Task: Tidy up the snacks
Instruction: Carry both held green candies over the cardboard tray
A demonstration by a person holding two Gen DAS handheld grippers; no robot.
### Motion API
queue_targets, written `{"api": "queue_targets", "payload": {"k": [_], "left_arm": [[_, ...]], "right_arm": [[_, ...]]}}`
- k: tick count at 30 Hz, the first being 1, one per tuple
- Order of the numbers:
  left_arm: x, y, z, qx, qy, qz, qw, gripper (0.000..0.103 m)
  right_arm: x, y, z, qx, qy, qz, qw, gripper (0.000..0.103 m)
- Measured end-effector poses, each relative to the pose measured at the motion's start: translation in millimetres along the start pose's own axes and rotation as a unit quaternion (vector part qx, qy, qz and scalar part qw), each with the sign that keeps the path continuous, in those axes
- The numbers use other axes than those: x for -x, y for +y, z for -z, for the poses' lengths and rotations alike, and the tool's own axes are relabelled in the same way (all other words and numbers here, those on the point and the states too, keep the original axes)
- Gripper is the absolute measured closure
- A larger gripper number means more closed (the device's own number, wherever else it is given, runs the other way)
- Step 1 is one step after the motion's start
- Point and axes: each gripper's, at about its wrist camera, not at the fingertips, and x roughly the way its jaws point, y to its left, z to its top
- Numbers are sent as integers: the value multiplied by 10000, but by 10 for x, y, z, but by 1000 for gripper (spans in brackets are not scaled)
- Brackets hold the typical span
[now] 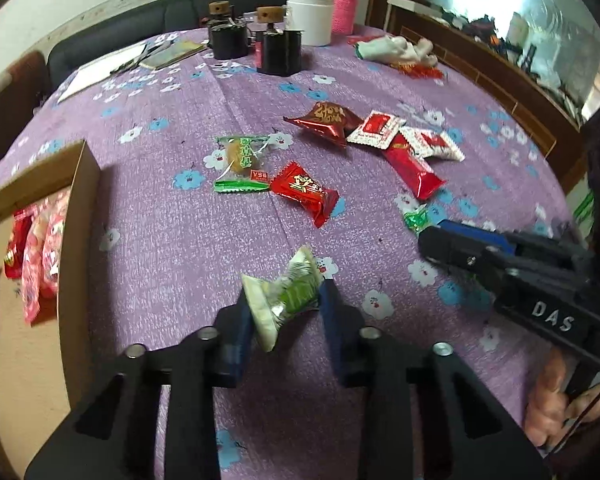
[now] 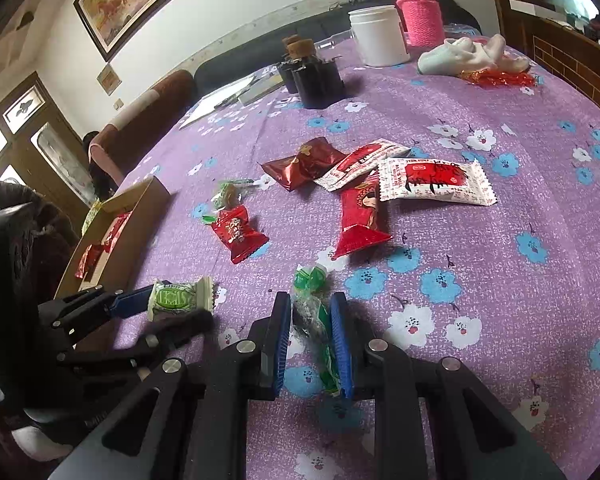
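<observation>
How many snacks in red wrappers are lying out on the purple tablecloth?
3. A dark red snack lies farthest back, a long red bar sits under the white packets, and a red candy lies beside the clear green one. More red ones sit in the box, partly hidden.

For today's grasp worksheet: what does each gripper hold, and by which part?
Left gripper: a white-green snack, pinched across its body. Right gripper: a clear-green candy, pinched across its middle, both ends sticking out.
</observation>
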Motion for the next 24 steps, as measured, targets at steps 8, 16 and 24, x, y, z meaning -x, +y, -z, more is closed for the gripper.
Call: {"api": "queue_targets", "payload": {"k": [8, 16, 24], "left_arm": [[189, 57, 91, 399, -165, 85, 9990, 83], [440, 155, 135, 762, -421, 203, 9960, 83], [754, 172, 205, 993, -685, 420, 9918, 83]], "right_arm": [[6, 42, 12, 136, -70, 157, 9998, 83], [239, 112, -5, 25, -259, -101, 9996, 84], [490, 401, 41, 194, -402, -270, 9986, 84]]}}
